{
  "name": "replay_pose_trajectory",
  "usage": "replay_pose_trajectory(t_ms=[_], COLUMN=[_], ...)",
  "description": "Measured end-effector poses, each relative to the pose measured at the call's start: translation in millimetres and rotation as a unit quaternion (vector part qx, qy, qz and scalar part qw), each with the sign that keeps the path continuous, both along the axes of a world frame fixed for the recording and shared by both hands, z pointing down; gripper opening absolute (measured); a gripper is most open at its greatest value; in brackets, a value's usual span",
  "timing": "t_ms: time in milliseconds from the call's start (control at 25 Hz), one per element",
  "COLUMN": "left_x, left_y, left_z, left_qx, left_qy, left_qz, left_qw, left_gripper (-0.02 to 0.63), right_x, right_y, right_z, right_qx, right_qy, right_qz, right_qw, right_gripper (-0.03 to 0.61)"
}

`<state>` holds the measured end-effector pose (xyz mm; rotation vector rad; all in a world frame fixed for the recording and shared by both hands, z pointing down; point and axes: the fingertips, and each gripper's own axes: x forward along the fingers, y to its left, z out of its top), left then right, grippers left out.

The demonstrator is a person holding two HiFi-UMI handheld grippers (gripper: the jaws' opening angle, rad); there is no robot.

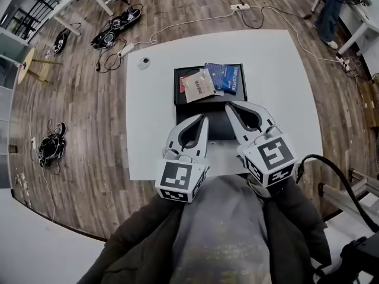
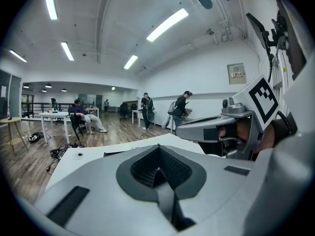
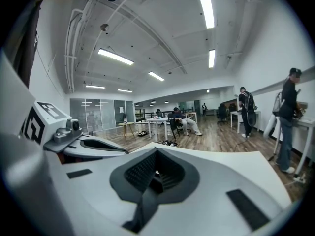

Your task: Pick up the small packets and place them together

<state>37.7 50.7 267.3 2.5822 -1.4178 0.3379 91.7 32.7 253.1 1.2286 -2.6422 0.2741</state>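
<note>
Head view: left gripper (image 1: 204, 118), right gripper (image 1: 228, 105), jaws together, empty; at least three packets (image 1: 198, 86) in one tray (image 1: 177, 98)

Site: open-plan office or lab workspace. Evidence: wood-plank floor (image 1: 89, 111) with a power strip (image 1: 239, 7) and loose cables (image 1: 50, 145) lying on it, a white table (image 1: 278, 87), more white desks (image 3: 157, 121), ceiling strip lights (image 3: 205, 4), and a glass partition (image 3: 93, 114) at the far end. A seated person (image 2: 82, 116) and standing people (image 2: 146, 109) are at the other desks.
</note>
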Motion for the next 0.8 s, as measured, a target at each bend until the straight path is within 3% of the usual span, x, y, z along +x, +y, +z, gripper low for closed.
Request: replay_pose_trajectory(t_ms=[800], left_x=[-12.6], left_y=[-6.9], left_z=[15.2], left_qx=[-0.018], left_qy=[-0.013], left_qz=[0.001], left_qw=[0.9998], left_gripper=[-0.009], right_x=[-7.5], right_y=[-9.6], right_z=[11.3], right_qx=[-0.012], right_qy=[-0.008], right_qz=[-0.004], right_qw=[1.0], right_gripper=[0.003])
